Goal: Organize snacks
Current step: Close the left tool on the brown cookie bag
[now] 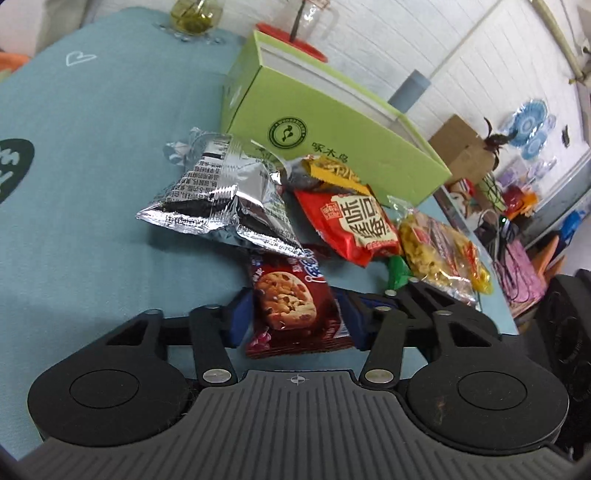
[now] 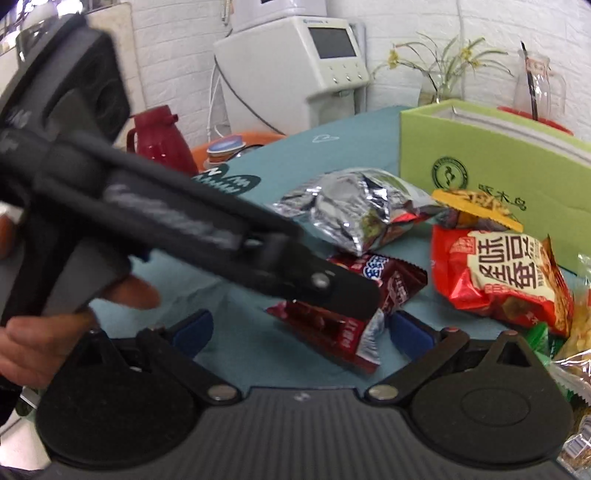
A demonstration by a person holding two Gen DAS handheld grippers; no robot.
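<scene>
My left gripper is shut on a dark red cookie packet, its blue pads pressing both sides. In the right wrist view the left gripper reaches in from the left over that same cookie packet. My right gripper is open, with the cookie packet lying between its blue fingertips. Beyond lie a silver foil bag, a red snack bag, a yellow-topped packet and a clear bag of yellow snacks. A green box stands behind them.
The snacks lie on a teal tablecloth. A glass vase and a glass jar on a red lid stand at the table's far edge. A red thermos and a white machine stand past the table.
</scene>
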